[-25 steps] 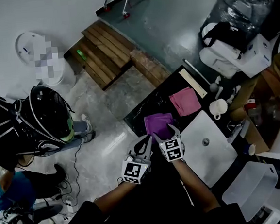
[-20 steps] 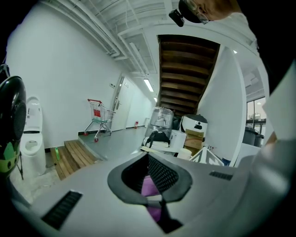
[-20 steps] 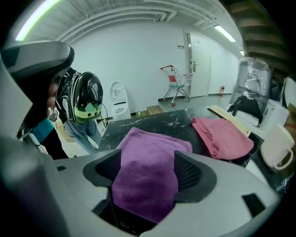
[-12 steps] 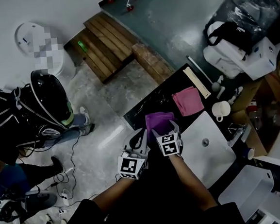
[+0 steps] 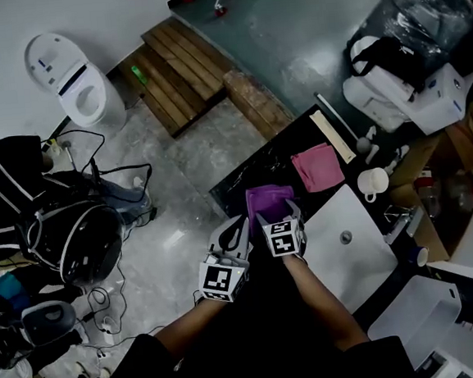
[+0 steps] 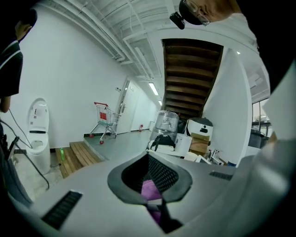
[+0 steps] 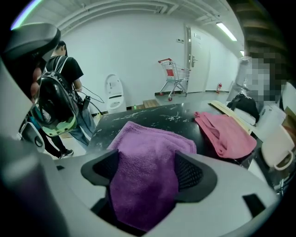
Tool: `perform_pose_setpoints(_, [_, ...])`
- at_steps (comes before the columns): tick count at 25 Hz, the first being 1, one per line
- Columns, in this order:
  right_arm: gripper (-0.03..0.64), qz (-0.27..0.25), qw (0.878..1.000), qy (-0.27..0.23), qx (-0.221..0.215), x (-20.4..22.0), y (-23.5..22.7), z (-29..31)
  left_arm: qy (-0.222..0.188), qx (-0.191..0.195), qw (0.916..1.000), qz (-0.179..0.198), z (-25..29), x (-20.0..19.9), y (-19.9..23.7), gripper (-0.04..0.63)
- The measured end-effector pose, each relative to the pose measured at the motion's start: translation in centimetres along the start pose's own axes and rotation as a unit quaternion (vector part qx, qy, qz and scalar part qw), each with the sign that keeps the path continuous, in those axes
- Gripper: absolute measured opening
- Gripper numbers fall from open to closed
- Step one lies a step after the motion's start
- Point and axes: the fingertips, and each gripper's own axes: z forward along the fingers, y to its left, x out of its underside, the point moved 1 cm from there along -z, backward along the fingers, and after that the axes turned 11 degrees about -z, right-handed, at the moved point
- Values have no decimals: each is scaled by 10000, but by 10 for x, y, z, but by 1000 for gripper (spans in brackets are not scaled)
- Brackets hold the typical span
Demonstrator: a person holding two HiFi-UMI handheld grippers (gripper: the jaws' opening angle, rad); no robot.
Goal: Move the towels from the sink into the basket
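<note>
Two towels are in sight: a purple towel [image 5: 269, 199] and a pink towel [image 5: 317, 169]. Both lie on the dark tabletop [image 5: 240, 180], outside the single white sink [image 5: 368, 265]. They are near each other but not touching. The purple one is at the tabletop's near edge, and the pink one is further along, beside the sink's far corner.

There are two hand-held grippers, side by side at that near edge. The right hand-held gripper [image 5: 276, 215] is released. Its jaws have just been opening and now stand wide, and the purple towel runs loosely between the pads toward the camera. The left hand-held gripper [image 5: 237, 230] is just left of it, at the towel's near corner. Its jaws are drawn close, leaving a narrow gap with a strip of purple cloth showing in it. I cannot tell whether the pads pinch that strip.

One white mug [image 5: 373, 184] stands between the pink towel and the sink. One large water bottle [image 5: 414, 4] sits on a white dispenser at the upper right. On the floor are one toilet [image 5: 75, 79] and a low set of wooden steps [image 5: 179, 74]. The right gripper view also shows one shopping cart [image 7: 175, 76] by the far wall.

The sink basin shows only its drain. A white box [image 5: 420, 316] at the lower right is cut off by the frame, and its contents are not visible. The person's forearms cover the near end of the tabletop. The clutter to the right of the sink is too dim to name.
</note>
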Motion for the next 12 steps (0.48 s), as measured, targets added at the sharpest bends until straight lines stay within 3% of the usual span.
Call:
perform_pose_setpoints(1, [393,-31,10000,5,-30,-1,2,-1,-10,28,10000,13,-1,0,-2,12])
perform_pose_setpoints(4, [237,-178,9997,7,-137,-3,13,-4,-36,80,9999,52,-6,-2,-7,12])
perform_pose_setpoints(6, [181,-271,9996,-42,-118,-4,20,-5,-44,101,9999,73,-12,-3,-8,12])
perform_pose_setpoints(12, [129,-298,9995,-118,-29,-2,23,-13,-80,183,9997,148,-36,-7,-12,12])
